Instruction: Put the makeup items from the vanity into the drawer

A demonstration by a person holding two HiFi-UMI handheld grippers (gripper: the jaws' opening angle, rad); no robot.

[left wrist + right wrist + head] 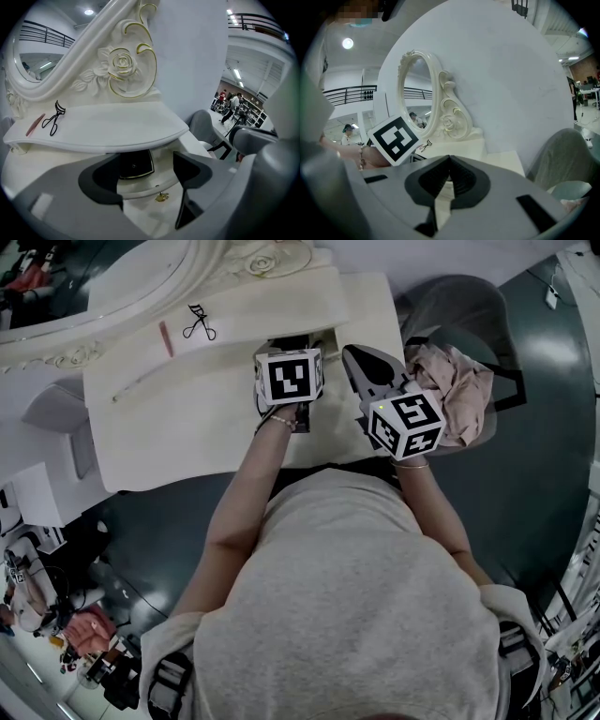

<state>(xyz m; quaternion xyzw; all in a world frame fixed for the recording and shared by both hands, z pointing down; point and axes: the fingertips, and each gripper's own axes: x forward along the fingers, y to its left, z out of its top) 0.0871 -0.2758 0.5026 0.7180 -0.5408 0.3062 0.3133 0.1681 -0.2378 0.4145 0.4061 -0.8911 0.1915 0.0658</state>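
A black eyelash curler (198, 323) and a thin pink stick (166, 337) lie on the white vanity's upper shelf (272, 306), below the mirror. Both show again in the left gripper view, the curler (52, 119) beside the stick (35, 124). My left gripper (145, 176) is open with nothing between its pads, low in front of the vanity. Ahead of it are a dark, gold-trimmed recess (135, 165) under the shelf and a drawer front with a gold knob (161, 197). My right gripper (449, 161) is shut and holds nothing, just right of the left one.
An ornate oval mirror (415, 93) with a carved rose (123, 62) backs the vanity. A grey chair (459, 310) with pink cloth (455, 385) on it stands to the right. The vanity's lower top (187, 427) stretches left of my left arm.
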